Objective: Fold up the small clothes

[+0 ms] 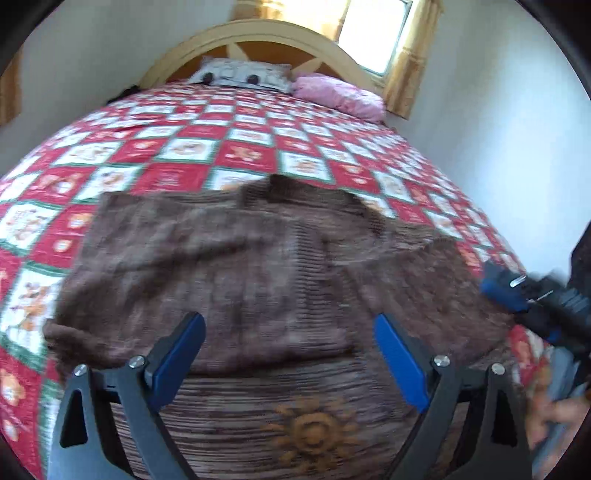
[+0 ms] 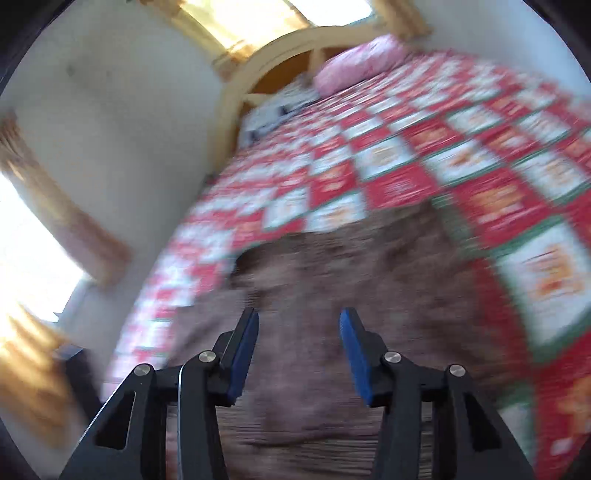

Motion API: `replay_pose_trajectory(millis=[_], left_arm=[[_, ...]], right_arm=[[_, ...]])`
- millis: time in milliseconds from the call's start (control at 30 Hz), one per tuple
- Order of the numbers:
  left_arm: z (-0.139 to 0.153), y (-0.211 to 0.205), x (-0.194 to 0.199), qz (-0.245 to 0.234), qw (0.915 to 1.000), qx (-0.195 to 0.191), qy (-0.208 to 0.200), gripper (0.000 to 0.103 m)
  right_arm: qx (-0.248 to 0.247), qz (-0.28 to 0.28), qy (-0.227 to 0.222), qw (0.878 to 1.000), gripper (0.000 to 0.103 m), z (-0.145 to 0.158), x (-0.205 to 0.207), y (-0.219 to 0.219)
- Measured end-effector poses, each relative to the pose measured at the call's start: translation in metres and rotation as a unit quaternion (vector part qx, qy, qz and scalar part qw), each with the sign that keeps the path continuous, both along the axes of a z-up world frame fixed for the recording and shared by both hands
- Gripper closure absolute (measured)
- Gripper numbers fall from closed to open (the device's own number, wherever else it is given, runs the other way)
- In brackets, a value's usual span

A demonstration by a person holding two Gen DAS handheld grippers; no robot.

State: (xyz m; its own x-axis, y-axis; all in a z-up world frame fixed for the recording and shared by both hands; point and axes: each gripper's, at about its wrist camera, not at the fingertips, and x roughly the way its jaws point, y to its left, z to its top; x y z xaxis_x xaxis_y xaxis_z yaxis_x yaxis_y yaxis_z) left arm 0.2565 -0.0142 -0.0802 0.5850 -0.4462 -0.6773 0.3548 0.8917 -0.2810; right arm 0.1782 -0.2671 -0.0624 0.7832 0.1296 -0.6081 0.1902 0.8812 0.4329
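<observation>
My left gripper (image 1: 290, 354) hangs above the near part of a brown sweater (image 1: 236, 258), its blue fingers (image 1: 181, 354) spread wide with only cloth showing between them; it grips nothing. The sweater lies spread on the red, white and green checked quilt (image 1: 173, 147) that covers the bed, at the near end of it, one sleeve folded across the body. An orange sun design (image 1: 310, 432) shows on the ribbed part nearest my camera. At the sweater's right edge I see my right gripper (image 1: 517, 291) from the side, blurred, and that view does not show how its jaws stand. Its own camera, also blurred, shows that gripper (image 2: 299, 354) over the same sweater (image 2: 351, 280) with fingers (image 2: 243, 354) parted and nothing held. At the far end of the bed a pink pillow (image 1: 340, 96) and a grey patterned pillow (image 1: 240, 74) rest against the arched wooden headboard (image 1: 258, 37), beside a curtained window (image 1: 373, 33).
</observation>
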Motion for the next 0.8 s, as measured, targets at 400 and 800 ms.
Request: replay_pose_trajectory(millis=[400, 800], left_arm=[[-0.017, -0.037, -0.024, -0.004, 0.9954, -0.050, 0.082, 0.032], [-0.020, -0.059, 0.001, 0.000, 0.9922, -0.090, 0.086, 0.032]], right_arm=[[0.016, 0.013, -0.007, 1.000, 0.055, -0.031, -0.007, -0.005], [0.045, 0.012, -0.028, 0.999, 0.055, -0.032, -0.011, -0.013]])
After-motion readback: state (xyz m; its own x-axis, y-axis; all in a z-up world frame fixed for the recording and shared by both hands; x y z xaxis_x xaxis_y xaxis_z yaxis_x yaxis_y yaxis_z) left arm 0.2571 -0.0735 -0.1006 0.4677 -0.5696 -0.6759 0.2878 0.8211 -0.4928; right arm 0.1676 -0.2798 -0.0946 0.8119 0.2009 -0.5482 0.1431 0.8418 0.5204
